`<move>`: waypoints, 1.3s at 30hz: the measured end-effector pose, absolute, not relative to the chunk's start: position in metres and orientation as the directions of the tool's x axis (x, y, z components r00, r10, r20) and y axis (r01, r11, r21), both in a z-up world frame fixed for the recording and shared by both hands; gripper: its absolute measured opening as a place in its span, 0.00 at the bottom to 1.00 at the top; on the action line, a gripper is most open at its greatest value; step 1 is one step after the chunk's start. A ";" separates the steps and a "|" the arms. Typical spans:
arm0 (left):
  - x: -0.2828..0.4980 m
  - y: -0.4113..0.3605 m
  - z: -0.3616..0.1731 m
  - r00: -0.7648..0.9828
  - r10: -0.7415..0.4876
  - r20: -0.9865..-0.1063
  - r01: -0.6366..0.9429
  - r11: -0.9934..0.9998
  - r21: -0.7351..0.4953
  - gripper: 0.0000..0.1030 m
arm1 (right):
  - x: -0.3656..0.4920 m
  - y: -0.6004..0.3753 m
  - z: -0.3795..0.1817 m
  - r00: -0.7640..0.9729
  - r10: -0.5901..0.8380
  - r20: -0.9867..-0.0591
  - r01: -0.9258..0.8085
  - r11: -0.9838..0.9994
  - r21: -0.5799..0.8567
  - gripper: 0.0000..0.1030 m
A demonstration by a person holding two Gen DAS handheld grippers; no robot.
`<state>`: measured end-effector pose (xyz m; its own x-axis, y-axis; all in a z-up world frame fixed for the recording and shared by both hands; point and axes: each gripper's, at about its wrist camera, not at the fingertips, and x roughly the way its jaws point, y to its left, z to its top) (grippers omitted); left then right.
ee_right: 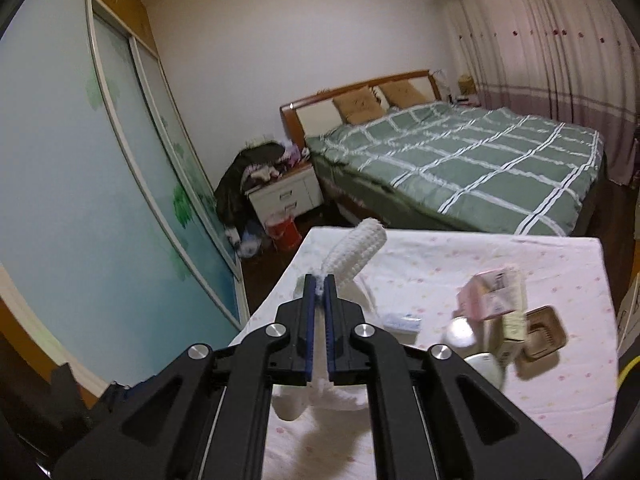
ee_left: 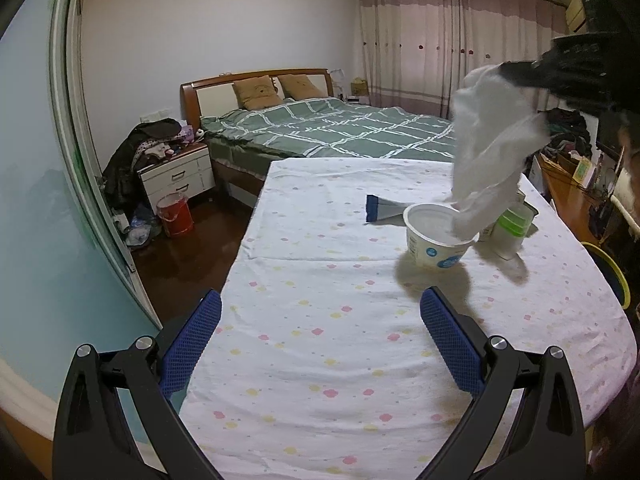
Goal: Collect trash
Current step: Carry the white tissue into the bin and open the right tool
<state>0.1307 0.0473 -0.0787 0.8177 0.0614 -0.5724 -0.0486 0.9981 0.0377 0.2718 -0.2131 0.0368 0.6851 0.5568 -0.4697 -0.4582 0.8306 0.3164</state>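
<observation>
My right gripper (ee_right: 319, 280) is shut on a white crumpled tissue (ee_right: 356, 254) and holds it above the table; in the left wrist view the right gripper (ee_left: 516, 70) shows at the upper right with the tissue (ee_left: 486, 144) hanging down, its lower end in a white round tub (ee_left: 438, 236). My left gripper (ee_left: 320, 308) is open and empty, low over the near part of the flowered tablecloth (ee_left: 320, 360). A blue-edged flat wrapper (ee_left: 380, 209) lies behind the tub. A clear cup with a green band (ee_left: 512, 228) stands right of the tub.
A pink carton (ee_right: 494, 294), a brown tray (ee_right: 540, 332) and a small flat packet (ee_right: 402, 323) lie on the table. Beyond it are a green checked bed (ee_left: 340, 128), a nightstand piled with clothes (ee_left: 176, 168), a red bucket (ee_left: 174, 214) and sliding wardrobe doors (ee_left: 40, 200).
</observation>
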 end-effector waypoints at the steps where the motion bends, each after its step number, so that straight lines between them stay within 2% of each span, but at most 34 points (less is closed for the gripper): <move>1: 0.131 0.046 -0.079 0.818 0.059 -0.573 -0.046 0.998 0.036 0.95 | 0.268 -0.220 0.040 0.693 0.552 -0.464 -0.454 0.834 0.314 0.04; 9: 0.138 0.029 -0.079 0.818 0.040 -0.573 -0.020 0.999 0.041 0.95 | 0.246 -0.293 0.062 0.782 0.448 -0.433 -0.357 0.892 0.278 0.04; 18: 0.150 0.001 -0.078 0.817 0.015 -0.577 0.021 0.998 0.056 0.95 | 0.233 -0.412 0.055 0.863 0.214 -0.457 -0.111 0.964 0.241 0.05; 25: 0.163 -0.028 -0.079 0.810 -0.014 -0.587 0.066 0.996 0.068 0.95 | 0.240 -0.504 0.018 0.844 0.036 -0.535 0.103 0.968 0.228 0.05; 30: 0.171 -0.048 -0.081 0.799 -0.034 -0.600 0.100 0.992 0.078 0.95 | 0.246 -0.550 -0.030 0.790 -0.059 -0.610 0.230 0.951 0.206 0.05; 39: 0.182 -0.069 -0.087 0.784 -0.048 -0.619 0.131 0.987 0.090 0.95 | 0.247 -0.597 -0.096 0.695 -0.104 -0.711 0.342 0.918 0.199 0.05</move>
<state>0.1815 -0.0687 -0.0875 0.7840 -0.0477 -0.6189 0.1313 0.9872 0.0903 0.2471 -0.5975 -0.0957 0.6950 -0.1045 -0.7113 0.3418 0.9184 0.1991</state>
